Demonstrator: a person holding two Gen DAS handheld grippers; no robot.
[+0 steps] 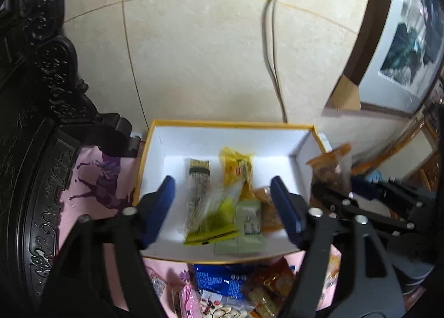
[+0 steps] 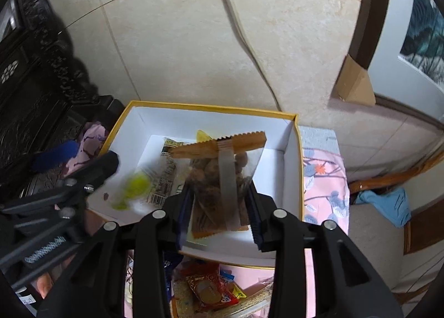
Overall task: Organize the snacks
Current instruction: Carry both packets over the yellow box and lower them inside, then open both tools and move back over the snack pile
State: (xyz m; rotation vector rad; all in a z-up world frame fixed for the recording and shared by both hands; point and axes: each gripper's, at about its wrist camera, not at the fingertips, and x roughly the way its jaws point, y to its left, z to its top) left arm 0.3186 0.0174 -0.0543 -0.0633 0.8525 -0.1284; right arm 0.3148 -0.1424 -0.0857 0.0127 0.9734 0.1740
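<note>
A yellow-rimmed white box [image 1: 155, 148] stands on a pink cloth and holds several snack packets, among them a long seed bar [image 1: 197, 195], a yellow packet [image 1: 236, 169] and a pale green one [image 1: 249, 234]. My left gripper [image 1: 223, 183] hangs open over the box. Below its fingers lies a blurred yellow-green packet [image 1: 213, 220], free of both pads. My right gripper [image 2: 219, 193] is shut on a clear packet of brown snacks [image 2: 219, 170] with orange edges, held upright above the box's right half [image 2: 291, 168]. The left wrist view shows that packet [image 1: 330, 168] at the box's right rim.
Loose snacks lie in front of the box, including a blue packet [image 1: 219, 282] and a red one [image 2: 211, 290]. Dark carved furniture [image 1: 36, 123] borders the left. Behind the box a tiled wall carries a cable [image 1: 273, 68], and a framed picture [image 1: 402, 48] leans at right.
</note>
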